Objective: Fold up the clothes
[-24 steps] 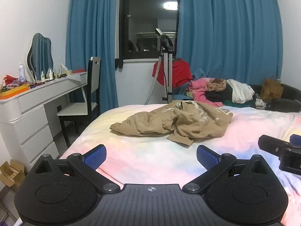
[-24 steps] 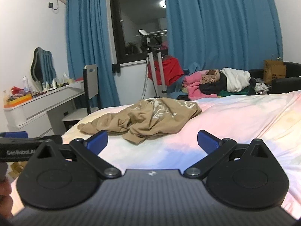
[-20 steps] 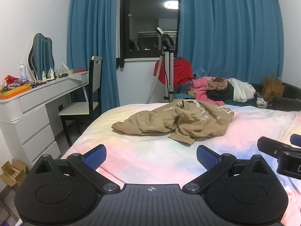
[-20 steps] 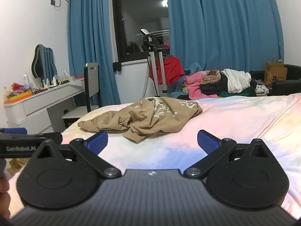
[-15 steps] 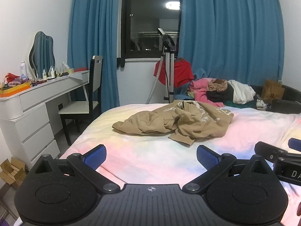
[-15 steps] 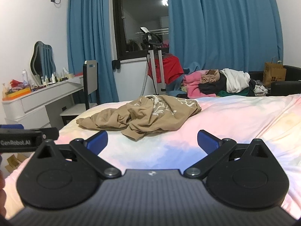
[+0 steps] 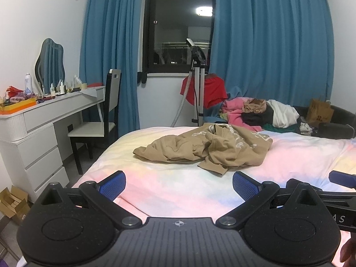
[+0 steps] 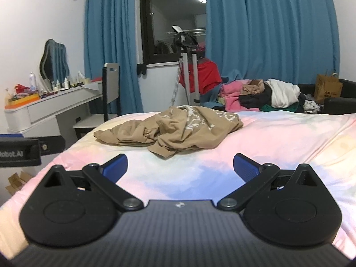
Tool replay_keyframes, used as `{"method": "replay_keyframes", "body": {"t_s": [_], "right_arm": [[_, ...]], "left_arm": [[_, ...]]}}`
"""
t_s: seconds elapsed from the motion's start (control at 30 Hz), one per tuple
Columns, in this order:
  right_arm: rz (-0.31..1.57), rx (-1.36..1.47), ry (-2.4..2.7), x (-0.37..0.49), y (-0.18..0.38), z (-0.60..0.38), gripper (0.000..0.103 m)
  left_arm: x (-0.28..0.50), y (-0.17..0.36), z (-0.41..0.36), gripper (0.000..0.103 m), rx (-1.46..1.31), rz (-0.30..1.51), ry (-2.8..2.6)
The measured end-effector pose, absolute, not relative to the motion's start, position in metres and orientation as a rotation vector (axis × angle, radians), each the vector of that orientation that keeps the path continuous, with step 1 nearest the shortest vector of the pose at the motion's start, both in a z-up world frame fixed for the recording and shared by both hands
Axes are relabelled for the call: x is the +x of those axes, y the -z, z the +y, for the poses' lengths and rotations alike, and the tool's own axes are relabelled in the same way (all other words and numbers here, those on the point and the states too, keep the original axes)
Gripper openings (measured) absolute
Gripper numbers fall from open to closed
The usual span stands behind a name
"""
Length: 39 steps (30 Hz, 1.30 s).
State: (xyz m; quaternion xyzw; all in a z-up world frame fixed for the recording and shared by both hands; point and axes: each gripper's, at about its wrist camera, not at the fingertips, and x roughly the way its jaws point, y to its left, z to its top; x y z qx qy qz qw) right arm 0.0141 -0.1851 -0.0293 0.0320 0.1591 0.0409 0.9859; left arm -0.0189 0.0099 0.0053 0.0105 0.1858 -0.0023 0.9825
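Your left gripper hovers low over the pastel tie-dye bedspread, its blue-padded fingers spread wide and empty. Your right gripper hovers beside it over the same bedspread, likewise spread wide, gripping nothing.

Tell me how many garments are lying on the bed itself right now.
1: a crumpled tan garment lies alone on the pastel bed, ahead of both open grippers. The other clothes form a pile beyond the bed's far edge; some there may be hidden.
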Motion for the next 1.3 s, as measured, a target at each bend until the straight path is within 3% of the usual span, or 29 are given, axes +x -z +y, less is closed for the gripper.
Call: {"method": "replay_keyframes", "body": {"t_s": [0.67, 0.77, 0.83, 0.87, 0.9, 1.03, 1.1, 1.17, 1.3], "right_arm": [[0.214, 0.073, -0.042, 0.0, 0.016, -0.195, 0.103], [0.228, 0.103, -0.05, 0.001, 0.016, -0.199, 0.097], [0.239, 0.121, -0.05, 0.001, 0.016, -0.202, 0.086], [0.241, 0.126, -0.045, 0.001, 0.015, -0.204, 0.075], [0.239, 0.131, -0.043, 0.001, 0.016, -0.205, 0.074], [0.227, 0.153, -0.035, -0.002, 0.019, -0.214, 0.076], [0.233, 0.171, -0.033, -0.001, 0.022, -0.219, 0.093], [0.243, 0.197, -0.033, 0.001, 0.025, -0.224, 0.103], [0.301, 0.233, -0.053, 0.016, 0.029, -0.225, 0.103]], "left_arm": [[-0.018, 0.016, -0.008, 0.103, 0.084, 0.354, 0.022], [-0.019, 0.016, -0.008, 0.103, 0.072, 0.35, 0.03], [-0.022, 0.014, -0.008, 0.103, 0.07, 0.339, 0.034], [-0.022, 0.012, -0.008, 0.103, 0.068, 0.333, 0.036], [-0.023, 0.008, -0.008, 0.103, 0.064, 0.326, 0.037], [-0.018, -0.021, -0.008, 0.103, 0.025, 0.315, 0.035], [-0.015, -0.043, -0.012, 0.103, 0.022, 0.288, 0.032], [-0.011, -0.061, -0.016, 0.103, 0.032, 0.26, 0.024], [0.002, -0.07, -0.015, 0.103, -0.001, 0.235, 0.036]]}}
